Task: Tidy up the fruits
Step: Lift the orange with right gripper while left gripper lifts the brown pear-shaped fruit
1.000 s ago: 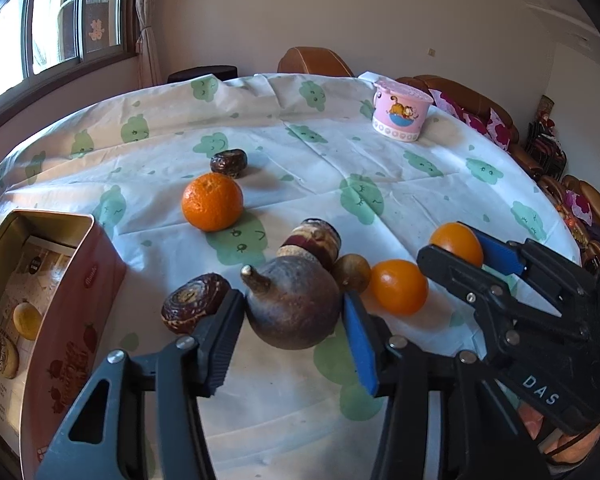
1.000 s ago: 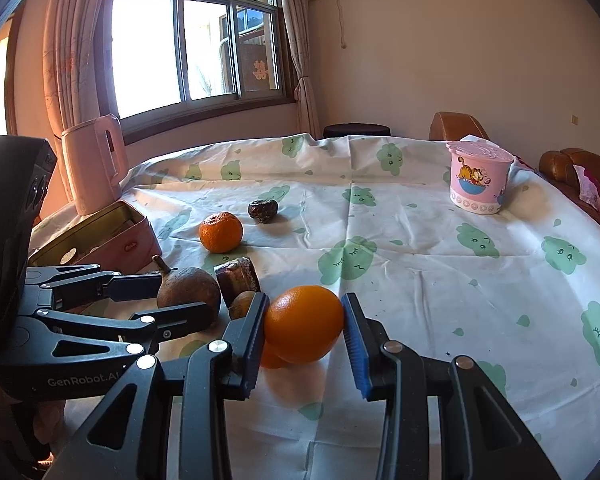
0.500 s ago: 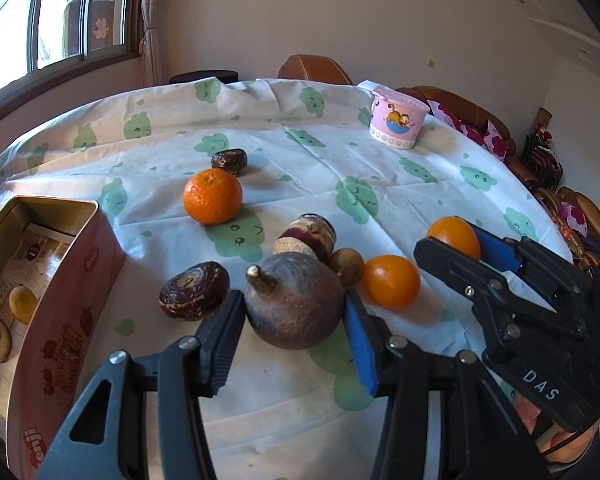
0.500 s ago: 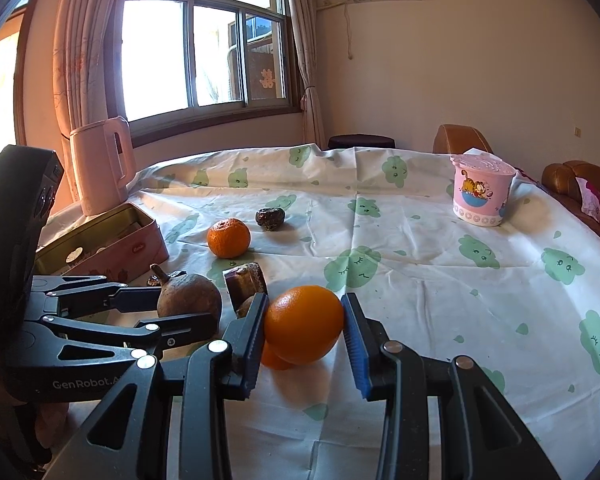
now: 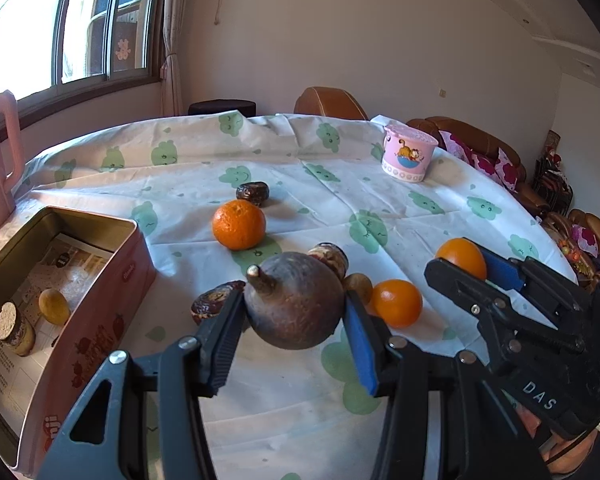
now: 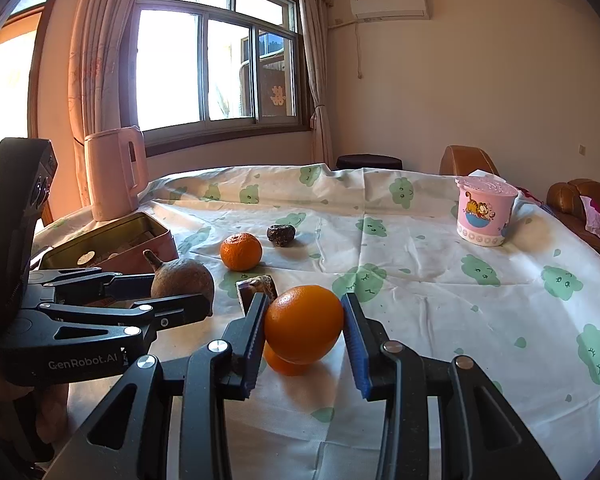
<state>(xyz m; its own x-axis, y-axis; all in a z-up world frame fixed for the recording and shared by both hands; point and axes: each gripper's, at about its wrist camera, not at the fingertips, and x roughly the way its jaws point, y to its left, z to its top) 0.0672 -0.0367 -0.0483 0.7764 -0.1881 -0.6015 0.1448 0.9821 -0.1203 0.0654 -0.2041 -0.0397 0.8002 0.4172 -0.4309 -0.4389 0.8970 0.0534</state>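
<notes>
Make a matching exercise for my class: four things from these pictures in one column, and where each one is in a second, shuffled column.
Things:
1. brown round fruit
2. big orange
3. pink cup
4. small yellow fruit

Places:
A. standing alone at the far side of the table
B. held in the right tool
C. inside the tin box
D. held in the left tool

Pairs: 1-D, 2-B, 3-A, 4-C

Left gripper (image 5: pixel 294 334): clamped on brown fruit (image 5: pixel 295 306), stem up-left
Right gripper (image 5: pixel 474 264): at right, gripping orange (image 5: pixel 460 257)
Tin (image 5: pixel 134 264): left, open, small yellow fruit (image 5: pixel 53 306) inside
Tablecloth (image 5: pixel 292 412): mandarin (image 5: pixel 239 224), date (image 5: pixel 253 193) behind it, second orange (image 5: pixel 396 303) between grippers
Cup (image 5: pixel 408 157): pink, far right
</notes>
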